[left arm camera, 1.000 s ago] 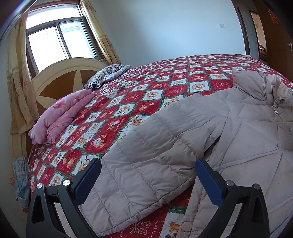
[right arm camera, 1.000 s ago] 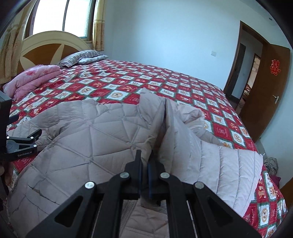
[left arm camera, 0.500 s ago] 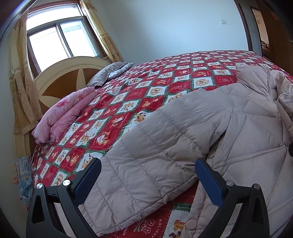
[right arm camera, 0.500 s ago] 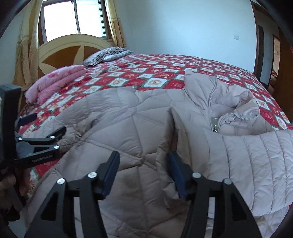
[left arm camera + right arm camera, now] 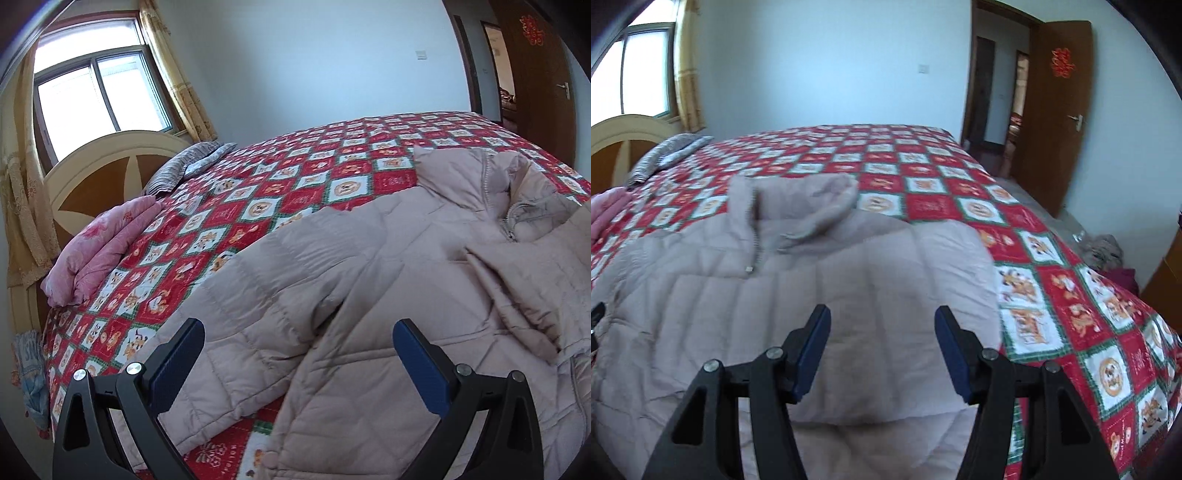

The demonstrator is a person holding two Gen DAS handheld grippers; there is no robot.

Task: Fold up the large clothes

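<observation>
Your left gripper (image 5: 297, 363) is sitting at the bottom of its frame with the jaws spread wide and gripping nothing; the jacket's (image 5: 369, 295) sleeve (image 5: 240, 314) is running from frame centre down to lower left between and beyond the fingers. Your right gripper (image 5: 882, 350) is likewise gaping wide at the bottom of its frame, holding nothing, with the jacket (image 5: 775, 295) filling the lower left and centre under and ahead of it.

Only the left view is showing you the outstretched sleeve, a strip of quilt (image 5: 236, 443) between sleeve and body at bottom centre, and the collar (image 5: 480, 181) with its zipper at the upper right. Only the right view is showing the other sleeve (image 5: 905, 277) folded across the jacket's front, its edge lying at centre right where the quilt (image 5: 1052, 295) begins. The right view is somewhat blurred.

The jacket is lying flat on the quilt, collar pointing toward the top of both frames. The quilt, red and white checks with cartoon figures, is covering the whole bed. In the left view a pink blanket (image 5: 99, 251) is lying at the left edge, a striped pillow (image 5: 184, 170) above it, a headboard (image 5: 107, 173) behind, and a window (image 5: 96, 96) with curtains in the upper left. In the right view a brown door (image 5: 1056, 110) is standing open at the upper right, a red ornament on it, beside a pale blue wall (image 5: 831, 62).
</observation>
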